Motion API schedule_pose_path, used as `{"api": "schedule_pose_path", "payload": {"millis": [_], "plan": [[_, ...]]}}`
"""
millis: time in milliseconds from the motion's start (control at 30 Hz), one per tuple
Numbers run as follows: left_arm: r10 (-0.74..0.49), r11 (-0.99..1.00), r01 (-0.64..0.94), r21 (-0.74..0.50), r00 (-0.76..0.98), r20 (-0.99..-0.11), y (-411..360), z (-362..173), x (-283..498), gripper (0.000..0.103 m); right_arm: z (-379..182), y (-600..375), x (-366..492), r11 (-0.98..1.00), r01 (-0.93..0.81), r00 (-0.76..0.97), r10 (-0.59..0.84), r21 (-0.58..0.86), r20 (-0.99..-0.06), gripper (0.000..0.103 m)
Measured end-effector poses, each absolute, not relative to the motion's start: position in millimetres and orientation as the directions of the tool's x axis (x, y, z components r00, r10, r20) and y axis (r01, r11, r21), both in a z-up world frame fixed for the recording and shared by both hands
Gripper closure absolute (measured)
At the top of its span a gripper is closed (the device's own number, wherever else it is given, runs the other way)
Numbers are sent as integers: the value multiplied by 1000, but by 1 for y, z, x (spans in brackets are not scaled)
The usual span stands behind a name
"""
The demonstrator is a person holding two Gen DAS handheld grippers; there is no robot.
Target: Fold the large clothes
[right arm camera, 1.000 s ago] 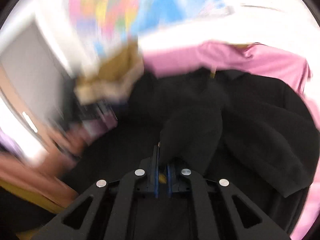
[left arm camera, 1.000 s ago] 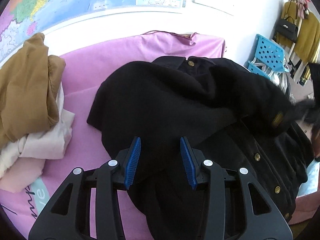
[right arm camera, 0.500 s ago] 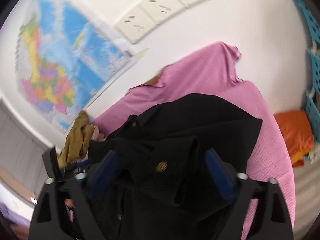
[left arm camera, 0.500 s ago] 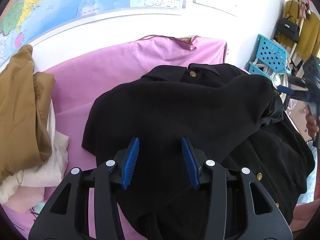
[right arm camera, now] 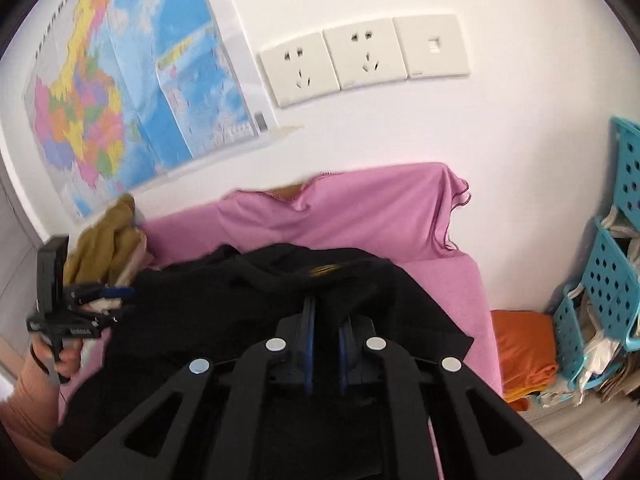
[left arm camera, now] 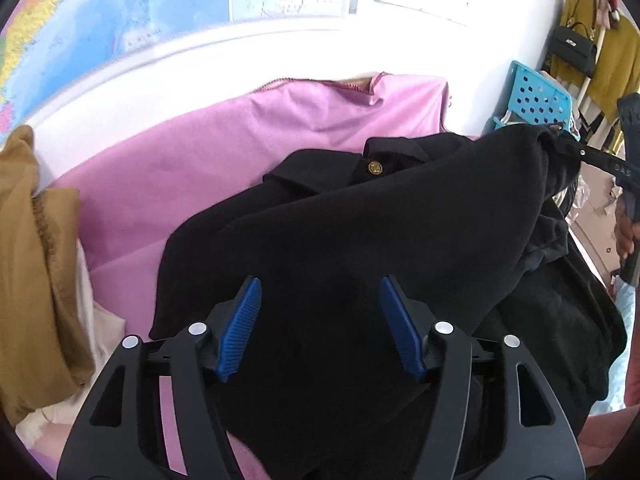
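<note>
A black jacket [left arm camera: 360, 220] with gold buttons [left arm camera: 375, 167] lies bunched on a pink cloth [left arm camera: 200, 152]. My left gripper [left arm camera: 320, 320] hovers over its near part with its jaws opening. The blue pads [left arm camera: 240, 328] touch nothing, and fabric lies below them. In the right wrist view my right gripper [right arm camera: 325, 320] has its jaws closing on a fold of the jacket [right arm camera: 240, 300]. From the left wrist view that gripper [left arm camera: 560, 142] holds the fold up at the right edge. The left gripper [right arm camera: 120, 292] shows at the left of the right wrist view, held by a hand.
A heap of brown and cream clothes [left arm camera: 32, 260] sits on the cloth's left side. Blue perforated baskets [right arm camera: 600, 280] and an orange cloth [right arm camera: 520, 348] stand on the floor to the right. A map and wall sockets [right arm camera: 360, 60] are on the wall behind.
The right gripper stood wide over the jacket half a second ago and has now closed on a fold. The left gripper's jaws have spread wider, and it has moved across the jacket.
</note>
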State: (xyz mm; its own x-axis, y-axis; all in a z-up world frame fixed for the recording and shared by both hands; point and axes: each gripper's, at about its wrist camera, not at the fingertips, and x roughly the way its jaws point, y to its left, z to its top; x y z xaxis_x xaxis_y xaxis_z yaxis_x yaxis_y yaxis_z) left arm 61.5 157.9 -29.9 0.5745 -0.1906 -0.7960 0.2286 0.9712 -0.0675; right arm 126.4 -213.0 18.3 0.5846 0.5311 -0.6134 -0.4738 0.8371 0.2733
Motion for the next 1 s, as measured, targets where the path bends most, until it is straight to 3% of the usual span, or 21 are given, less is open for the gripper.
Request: {"api": "schedule_pose_path", "payload": {"millis": [100,167,300,400,467,500,533,567,633,833,967,1000], "plan": [[-182,971,230,-66,531,-827,154,-46,69,41,-11,-212,145,861,-425,521,486,281,-701,73],[-164,973,225,-53,510,-844,152,-58,70,41,-26,-212,149,888,-385,513,431,250,-742,70],[-179,973,222,-70,520,-835,158,-56,66,41,-19,-236,131,838,-381,547,545,391,-636,47],[-168,969,243,-36,551,-817,150,-44,62,40,-22,-236,130,806,-393,499,591,443,-633,44],[-203,954,297,-30,573,-794,134,-32,57,38,-27,-228,132,811,-398,478,582,428,-657,47],[-215,944,331,-11,585,-782,121,-26,53,38,-28,-224,132,810,-408,472,582,421,-662,61],[-217,934,357,14,598,-771,110,-22,51,37,-28,-220,131,816,-408,477,573,409,-667,84],[-221,920,390,46,613,-759,95,-18,49,35,-26,-219,133,807,-416,471,586,420,-659,94],[-253,881,465,87,619,-743,64,-13,47,27,-17,-220,132,784,-432,484,618,445,-619,99],[-318,765,615,188,616,-721,-31,-14,64,22,25,-212,128,719,-514,488,694,468,-530,99],[-311,768,614,183,607,-732,-60,-17,91,21,40,-198,130,692,-553,471,719,464,-512,99],[-310,777,605,173,608,-731,-63,-17,99,30,43,-196,131,683,-563,463,727,465,-507,99]]}}
